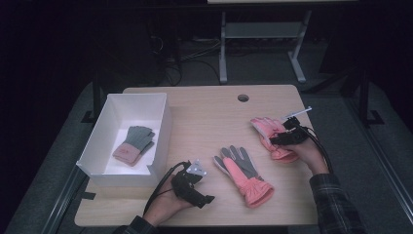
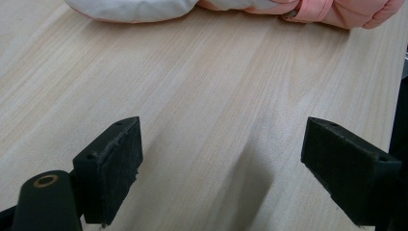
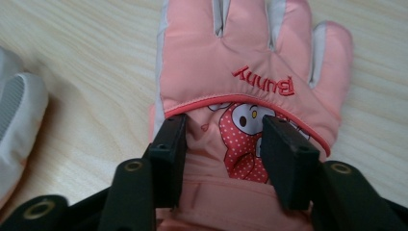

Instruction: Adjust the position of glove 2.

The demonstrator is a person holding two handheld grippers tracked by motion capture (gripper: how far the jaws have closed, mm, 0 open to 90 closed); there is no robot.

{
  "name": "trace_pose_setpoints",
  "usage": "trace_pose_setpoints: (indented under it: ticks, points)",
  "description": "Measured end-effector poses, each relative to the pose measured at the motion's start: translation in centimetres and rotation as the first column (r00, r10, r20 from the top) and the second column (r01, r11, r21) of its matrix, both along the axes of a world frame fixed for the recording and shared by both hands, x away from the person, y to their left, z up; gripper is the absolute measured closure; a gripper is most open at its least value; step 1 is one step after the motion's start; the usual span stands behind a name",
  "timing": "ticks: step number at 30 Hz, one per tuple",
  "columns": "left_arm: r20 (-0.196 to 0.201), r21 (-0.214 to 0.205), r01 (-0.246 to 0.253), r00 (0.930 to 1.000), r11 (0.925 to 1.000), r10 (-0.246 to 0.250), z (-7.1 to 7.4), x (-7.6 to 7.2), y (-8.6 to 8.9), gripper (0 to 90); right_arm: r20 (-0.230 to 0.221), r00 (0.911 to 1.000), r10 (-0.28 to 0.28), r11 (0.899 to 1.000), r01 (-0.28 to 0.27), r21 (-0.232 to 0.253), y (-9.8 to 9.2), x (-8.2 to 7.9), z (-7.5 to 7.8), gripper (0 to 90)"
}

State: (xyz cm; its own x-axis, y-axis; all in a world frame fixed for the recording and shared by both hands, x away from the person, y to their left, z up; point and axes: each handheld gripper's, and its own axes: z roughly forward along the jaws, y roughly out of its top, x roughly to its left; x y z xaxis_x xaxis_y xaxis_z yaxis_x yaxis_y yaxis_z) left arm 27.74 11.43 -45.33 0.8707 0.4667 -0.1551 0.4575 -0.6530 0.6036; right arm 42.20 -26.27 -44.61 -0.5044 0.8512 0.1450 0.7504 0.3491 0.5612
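Where right tongs (image 3: 219,144) straddle it, pink glove (image 3: 250,57) cuff stays hidden.

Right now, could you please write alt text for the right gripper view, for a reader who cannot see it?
Two black jaws of the right gripper straddle a pink glove lying flat on the wooden table, over its cartoon rabbit picture and the word "Bunny". The edge of a white and grey glove shows at left.

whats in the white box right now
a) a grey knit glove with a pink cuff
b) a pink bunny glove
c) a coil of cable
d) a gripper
a: in the high view a grey knit glove with a pink cuff lies inside the white box, while both pink gloves lie on the table.
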Motion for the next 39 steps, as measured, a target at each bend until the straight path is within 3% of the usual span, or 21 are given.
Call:
trace_pose_setpoints:
  ticks: [4,9,12,18,25,39]
  points:
    - [0.0,0.015,0.01,1.0,0.9998,-0.01,-0.1,0.0,0.0,14.0,0.006,0.9999,0.011,1.0,-0.011,-0.016,0.2,0.1,-0.2,66.1]
    - [0.0,0.005,-0.001,1.0,1.0,0.001,-0.1,0.0,0.0,14.0,0.017,0.9998,0.011,1.0,-0.012,0.006,-0.2,-0.1,-0.1,82.9]
    - [0.002,0.013,0.003,1.0,0.9999,-0.003,-0.1,0.1,0.0,14.0,0.019,0.9998,0.004,1.0,-0.004,0.031,-0.5,-0.1,-0.1,86.1]
    - [0.002,0.014,0.003,1.0,0.9999,-0.003,-0.1,0.1,0.1,14.0,0.018,0.9998,0.007,0.995,-0.009,0.098,-1.4,-0.3,0.5,87.7]
    - [0.003,0.012,-0.003,1.0,0.9999,0.003,0.0,0.2,0.2,14.0,0.039,0.9987,0.031,0.992,-0.036,0.117,-1.4,-1.1,1.9,87.6]
    - [0.015,0.013,-0.005,0.9999,0.9999,0.004,0.2,0.2,0.5,14.0,0.068,0.9949,0.075,0.98,-0.086,0.179,-0.7,-5.8,6.1,87.6]
